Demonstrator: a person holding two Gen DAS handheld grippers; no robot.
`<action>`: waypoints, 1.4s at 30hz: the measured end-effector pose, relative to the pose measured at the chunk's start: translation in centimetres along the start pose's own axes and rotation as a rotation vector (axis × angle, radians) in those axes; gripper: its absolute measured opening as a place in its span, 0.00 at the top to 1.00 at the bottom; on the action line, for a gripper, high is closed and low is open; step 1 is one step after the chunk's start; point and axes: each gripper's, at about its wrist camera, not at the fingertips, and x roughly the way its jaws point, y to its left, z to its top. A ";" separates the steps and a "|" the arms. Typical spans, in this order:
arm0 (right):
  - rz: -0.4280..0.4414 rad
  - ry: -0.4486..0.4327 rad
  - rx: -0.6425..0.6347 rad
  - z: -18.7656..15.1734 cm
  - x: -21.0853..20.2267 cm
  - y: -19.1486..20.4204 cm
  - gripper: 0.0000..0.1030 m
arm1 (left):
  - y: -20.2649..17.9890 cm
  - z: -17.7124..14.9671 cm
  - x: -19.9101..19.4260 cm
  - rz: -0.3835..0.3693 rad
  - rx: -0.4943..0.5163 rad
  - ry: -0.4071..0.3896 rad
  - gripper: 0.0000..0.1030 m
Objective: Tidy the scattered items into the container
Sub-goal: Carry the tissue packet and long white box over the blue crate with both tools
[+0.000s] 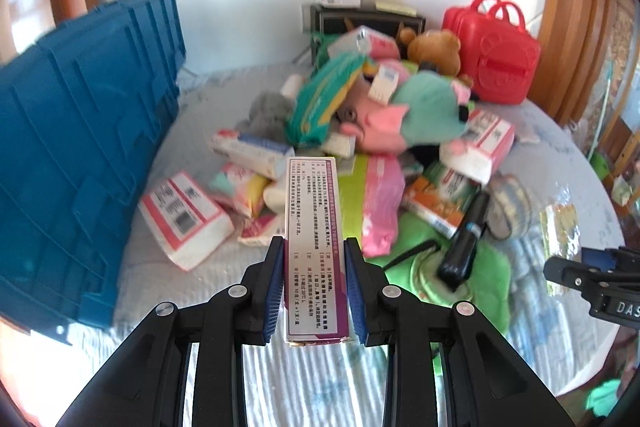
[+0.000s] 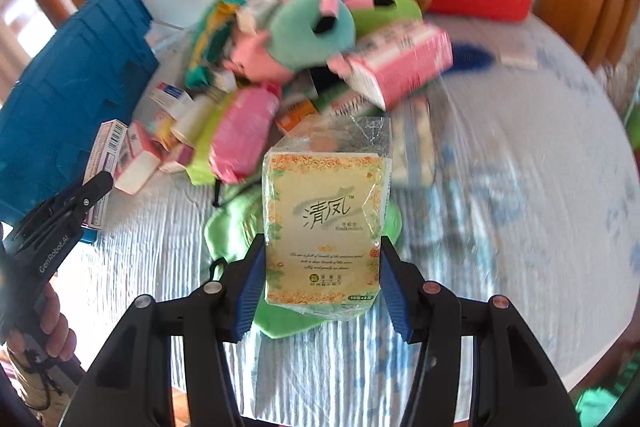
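My left gripper (image 1: 314,251) is clamped on a long, narrow purple-and-white carton (image 1: 314,247) printed with small text, its blue pads (image 1: 276,291) pressing both long sides, the carton pointing away from me and lifted clear of the bed (image 1: 200,367) — a round mattress under a pale striped cover. My right gripper (image 2: 322,247) grips a cream packet of pocket tissues (image 2: 324,227) in clear wrap, flowered around its border, squeezed from both sides and held above the cover, over a green cloth (image 2: 280,319) lying there. The container, a blue plastic crate (image 1: 72,147), stands at the bed's left edge, its ribbed wall toward me; I cannot see into it. The rest of the scattered things lie heaped in the middle of the bed toward the far edge: pink-and-white tissue packs (image 1: 184,219), a teal-and-pink soft toy (image 1: 416,107), a green-and-yellow pouch (image 1: 320,99), a brown teddy bear (image 1: 434,49) and a black tube (image 1: 464,239) lying on the green cloth on the near right of the pile. A red plastic case (image 1: 496,59) with handles sits at the far right edge. In the right wrist view, a hand (image 2: 52,339) holds the left gripper's handle at the lower left, its carton just in front of the crate's wall.
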 end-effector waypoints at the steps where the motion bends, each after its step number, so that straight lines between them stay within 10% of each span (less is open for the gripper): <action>1: 0.004 -0.014 -0.018 0.3 -0.7 0.2 0.49 | -0.1 0.4 -0.7 0.005 -0.005 -0.016 0.73; 12: 0.075 -0.147 -0.192 4.2 -5.6 4.6 0.49 | 1.6 3.3 -7.2 0.098 -0.053 -0.165 0.73; 24: 0.217 -0.352 -0.381 8.1 -10.9 20.0 0.49 | 14.9 7.5 -17.2 0.262 -0.102 -0.413 0.73; 35: 0.366 -0.379 -0.592 8.9 -9.9 41.8 0.49 | 32.9 5.5 -18.9 0.429 -0.256 -0.397 0.73; 42: 0.375 -0.304 -0.658 8.1 -6.0 49.0 0.49 | 39.5 4.4 -17.0 0.427 -0.321 -0.343 0.73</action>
